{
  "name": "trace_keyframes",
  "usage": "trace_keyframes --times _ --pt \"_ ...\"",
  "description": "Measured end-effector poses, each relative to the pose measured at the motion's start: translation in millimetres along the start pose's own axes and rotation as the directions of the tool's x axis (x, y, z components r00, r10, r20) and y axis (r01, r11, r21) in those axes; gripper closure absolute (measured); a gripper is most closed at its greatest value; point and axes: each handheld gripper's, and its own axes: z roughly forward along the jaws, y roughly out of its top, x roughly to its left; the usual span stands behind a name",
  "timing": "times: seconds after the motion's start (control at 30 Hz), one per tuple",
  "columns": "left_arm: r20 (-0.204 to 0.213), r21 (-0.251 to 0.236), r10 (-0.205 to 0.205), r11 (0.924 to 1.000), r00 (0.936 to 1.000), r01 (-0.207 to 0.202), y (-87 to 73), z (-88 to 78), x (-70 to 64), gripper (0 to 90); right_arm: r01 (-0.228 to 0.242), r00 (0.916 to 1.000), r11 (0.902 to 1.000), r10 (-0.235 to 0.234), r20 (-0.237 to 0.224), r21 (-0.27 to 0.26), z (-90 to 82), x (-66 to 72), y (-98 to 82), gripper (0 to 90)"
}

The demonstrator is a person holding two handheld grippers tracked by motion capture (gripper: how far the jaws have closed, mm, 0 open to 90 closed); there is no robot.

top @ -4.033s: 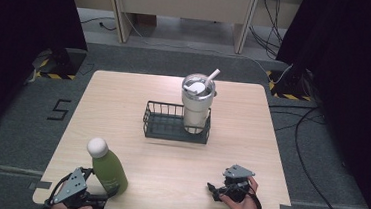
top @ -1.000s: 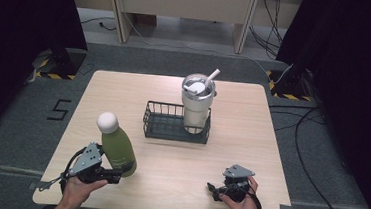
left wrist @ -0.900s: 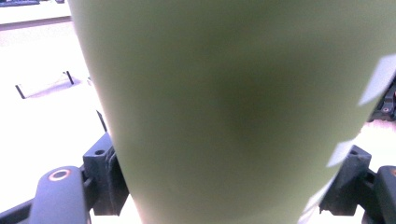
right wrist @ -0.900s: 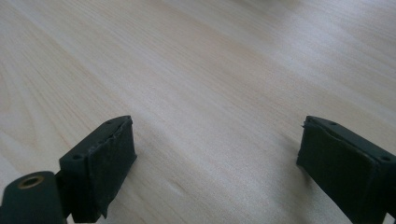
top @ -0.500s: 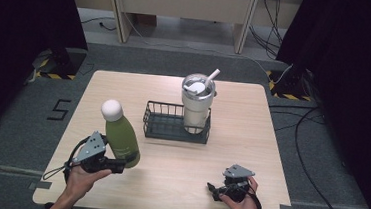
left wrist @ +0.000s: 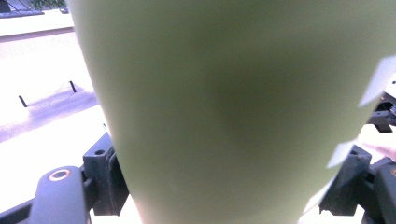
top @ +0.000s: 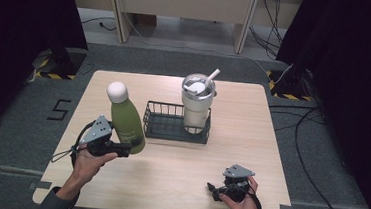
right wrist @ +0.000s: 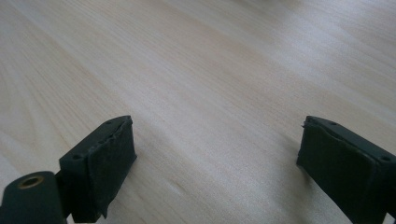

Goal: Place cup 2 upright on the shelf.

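Two tongs. Left tongs (top: 122,148) clamped on lower body of green bottle (top: 127,122); black jaws pressed against both flanks of bottle (left wrist: 233,112) in left gripper view. Right tongs (top: 212,189) spread wide, nothing between jaws, bare wood below; held low at near right of desk (top: 251,140) in a hand (top: 241,199).

One green bottle, white round cap (top: 117,91), leaning slightly, base at or just above desk, cannot tell which. Stands just left of wire basket (top: 164,125), close to its left wall, contact unclear.

One black wire basket, mid-desk. One metal tumbler (top: 197,105) upright inside basket's right end, lid on, one white straw (top: 210,78) slanting out to the right.

Left hand (top: 86,162) and forearm entering from near-left edge. Right tongs well apart from bottle and basket.
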Motion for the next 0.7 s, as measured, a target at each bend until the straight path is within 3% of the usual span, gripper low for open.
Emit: trace_keyframes --times 0.7 --pt "-0.014 0.016 0.008 0.9998 0.9999 -0.008 26.7 35.7 21.4 20.7 0.000 1.0000 1.0000 0.000 0.000 0.000 0.0 0.0 0.0 11.2"
